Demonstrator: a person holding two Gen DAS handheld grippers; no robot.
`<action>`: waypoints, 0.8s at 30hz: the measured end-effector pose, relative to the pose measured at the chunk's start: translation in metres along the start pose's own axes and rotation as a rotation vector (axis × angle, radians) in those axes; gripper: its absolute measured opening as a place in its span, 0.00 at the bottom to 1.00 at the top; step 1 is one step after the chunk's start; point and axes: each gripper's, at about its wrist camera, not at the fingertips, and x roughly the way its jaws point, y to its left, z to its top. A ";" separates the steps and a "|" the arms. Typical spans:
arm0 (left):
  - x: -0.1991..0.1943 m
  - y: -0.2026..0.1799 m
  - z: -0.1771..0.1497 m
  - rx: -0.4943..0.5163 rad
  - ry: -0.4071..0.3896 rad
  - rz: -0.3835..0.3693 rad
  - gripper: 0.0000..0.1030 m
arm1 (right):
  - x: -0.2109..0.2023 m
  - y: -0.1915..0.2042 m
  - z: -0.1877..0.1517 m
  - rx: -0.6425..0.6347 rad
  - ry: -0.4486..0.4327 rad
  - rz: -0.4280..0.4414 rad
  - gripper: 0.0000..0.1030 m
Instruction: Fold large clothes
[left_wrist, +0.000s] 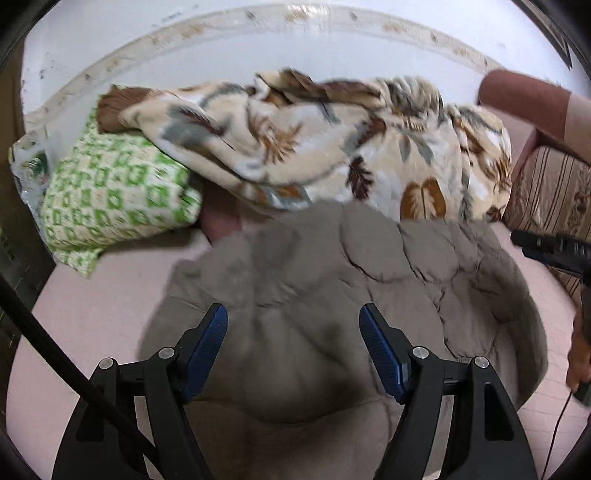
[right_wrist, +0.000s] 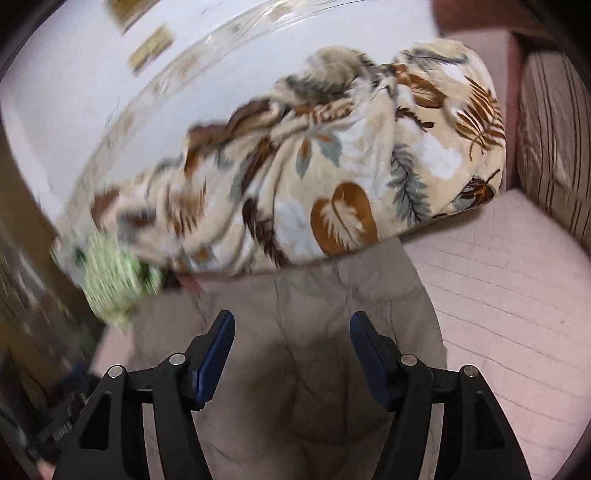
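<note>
A grey-brown quilted padded garment (left_wrist: 314, 288) lies bunched on the pink bed sheet (left_wrist: 107, 295). My left gripper (left_wrist: 293, 317) hovers over its middle, jaws wide apart with nothing between the blue pads (left_wrist: 210, 343). In the right wrist view the same garment (right_wrist: 295, 354) spreads below my right gripper (right_wrist: 291, 328), which is also open, its pads (right_wrist: 365, 350) clear of the cloth. The right gripper's black body (left_wrist: 550, 247) and the hand (left_wrist: 580, 347) holding it show at the right edge of the left wrist view.
A cream blanket (left_wrist: 332, 147) with a brown leaf print is heaped behind the garment. A green-and-white checked pillow (left_wrist: 114, 199) lies at the left. A striped cushion (right_wrist: 554, 147) stands at the right. A white wall (left_wrist: 295, 48) runs behind the bed. Bare pink sheet (right_wrist: 509, 288) lies to the right.
</note>
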 end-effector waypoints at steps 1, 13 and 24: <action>0.012 -0.006 -0.002 0.007 0.016 0.016 0.71 | 0.005 0.005 -0.008 -0.033 0.016 -0.015 0.68; 0.120 -0.001 -0.014 -0.017 0.290 0.014 0.79 | 0.104 -0.006 -0.048 -0.156 0.237 -0.190 0.69; 0.066 0.011 -0.027 -0.097 0.182 0.003 0.81 | 0.082 -0.009 -0.048 -0.122 0.228 -0.163 0.71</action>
